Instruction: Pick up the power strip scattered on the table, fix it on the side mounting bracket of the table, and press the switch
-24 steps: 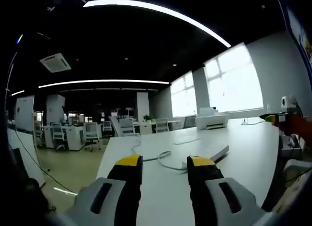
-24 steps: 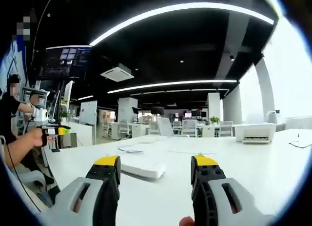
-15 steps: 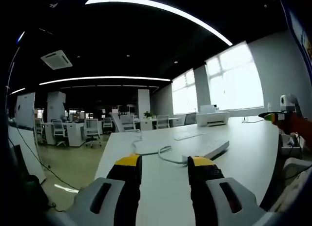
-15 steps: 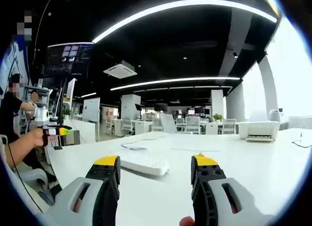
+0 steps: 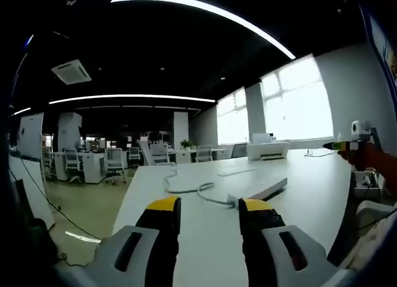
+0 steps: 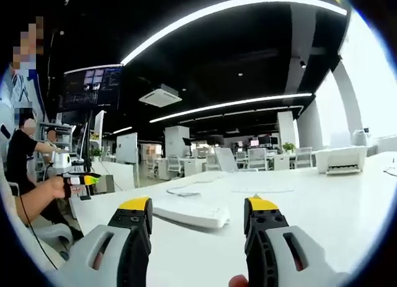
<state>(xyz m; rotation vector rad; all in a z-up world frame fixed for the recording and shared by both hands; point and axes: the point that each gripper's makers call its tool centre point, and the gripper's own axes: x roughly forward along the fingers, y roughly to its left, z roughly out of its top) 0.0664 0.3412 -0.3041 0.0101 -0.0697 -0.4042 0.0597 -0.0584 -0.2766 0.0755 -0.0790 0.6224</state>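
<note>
A white power strip [image 5: 259, 191] lies on the white table [image 5: 186, 231], its white cord [image 5: 189, 189] curling away to the left. In the left gripper view my left gripper [image 5: 210, 207] is open, low over the table, with the strip just beyond its right fingertip. The same power strip [image 6: 191, 213] shows in the right gripper view, a little ahead of my open right gripper [image 6: 198, 207], between its yellow-tipped fingers [image 6: 133, 206]. Nothing is held in either gripper.
A white printer [image 5: 268, 150] stands far back on the table, also the printer [image 6: 341, 159] at the right. A person's hand holding another gripper [image 6: 75, 179] is at the left table edge. Desks and chairs [image 5: 93, 163] fill the office behind.
Both views have tilted upward slightly, so the table and strip sit lower in the picture. The strip has not moved on the table. Both grippers stay open.
</note>
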